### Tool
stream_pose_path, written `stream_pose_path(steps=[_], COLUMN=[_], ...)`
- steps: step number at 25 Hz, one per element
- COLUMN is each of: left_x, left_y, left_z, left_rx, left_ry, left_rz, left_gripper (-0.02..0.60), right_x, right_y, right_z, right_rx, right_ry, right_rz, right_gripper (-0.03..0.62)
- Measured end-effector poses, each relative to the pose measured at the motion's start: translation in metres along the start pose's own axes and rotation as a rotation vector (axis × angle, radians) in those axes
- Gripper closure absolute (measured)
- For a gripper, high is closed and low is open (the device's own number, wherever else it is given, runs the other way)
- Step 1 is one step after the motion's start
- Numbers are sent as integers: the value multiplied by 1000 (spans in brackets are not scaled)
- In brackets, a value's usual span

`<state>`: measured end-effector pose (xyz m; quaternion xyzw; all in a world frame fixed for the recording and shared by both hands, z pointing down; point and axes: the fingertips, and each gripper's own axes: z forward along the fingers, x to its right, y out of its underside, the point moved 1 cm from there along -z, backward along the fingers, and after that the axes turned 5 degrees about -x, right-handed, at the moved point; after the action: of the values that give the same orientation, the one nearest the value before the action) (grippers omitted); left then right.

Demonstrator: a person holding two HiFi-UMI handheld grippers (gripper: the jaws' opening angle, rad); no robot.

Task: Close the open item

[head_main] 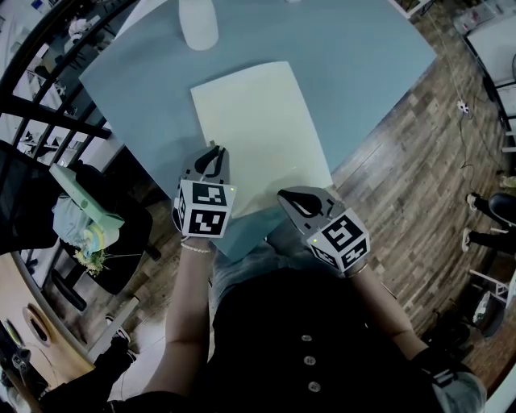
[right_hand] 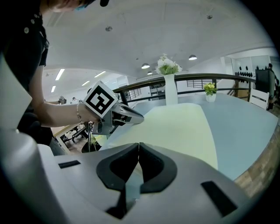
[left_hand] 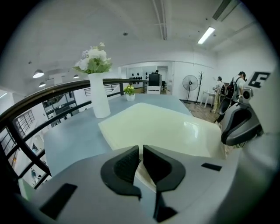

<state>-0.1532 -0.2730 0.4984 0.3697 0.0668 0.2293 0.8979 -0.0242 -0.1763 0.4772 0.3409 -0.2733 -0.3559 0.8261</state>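
Head view: the big blue-grey table [head_main: 363, 64] has a smooth matte top w/ straight edges and sits at an angle over a wood-plank floor [head_main: 403, 185]. On it lies the folder [head_main: 258, 129], a pale yellow rectangle w/ a slight gloss. It lies flat as one slab, its short near edge just by the table's near edge, in front of the person. The left gripper view shows some thickness along its left edge. Beyond its far edge, apart from it, stands a white vase [head_main: 198, 22], tall & smooth. The gripper views show white flowers w/ green leaves in it.

The left gripper [head_main: 213, 152] is at the folder's left edge, nr the near-left corner. The left gripper view shows its black ribbed pads pinched almost together. Only a thin slit is left, w/ the folder's pale edge in it, so it is clamped on the folder.

The right gripper [head_main: 284, 195] is at the near edge, twd the right corner. The right gripper view shows its pads meeting at the tips, clenched, w/ nothing visible btwn them. Can't tell if the tips touch the folder.

Room: bare table runs wide past the folder's right & far sides. The strip on its left is narrower, w/ a dark railing [head_main: 48, 113] beyond that table edge. On the near side, the folder lies almost at the table edge.
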Motion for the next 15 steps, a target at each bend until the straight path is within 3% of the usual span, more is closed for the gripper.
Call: stream_pose_path(steps=[9, 15], left_x=[0, -1], left_y=[0, 0], left_z=[5, 2], left_rx=[-89, -68], left_ry=[56, 69], left_rz=[4, -39], left_gripper=[546, 545], right_x=[1, 3], right_y=[5, 2], right_z=[0, -3], right_rx=[3, 18], right_ry=[7, 14], right_rz=[7, 13], right_gripper=[591, 591])
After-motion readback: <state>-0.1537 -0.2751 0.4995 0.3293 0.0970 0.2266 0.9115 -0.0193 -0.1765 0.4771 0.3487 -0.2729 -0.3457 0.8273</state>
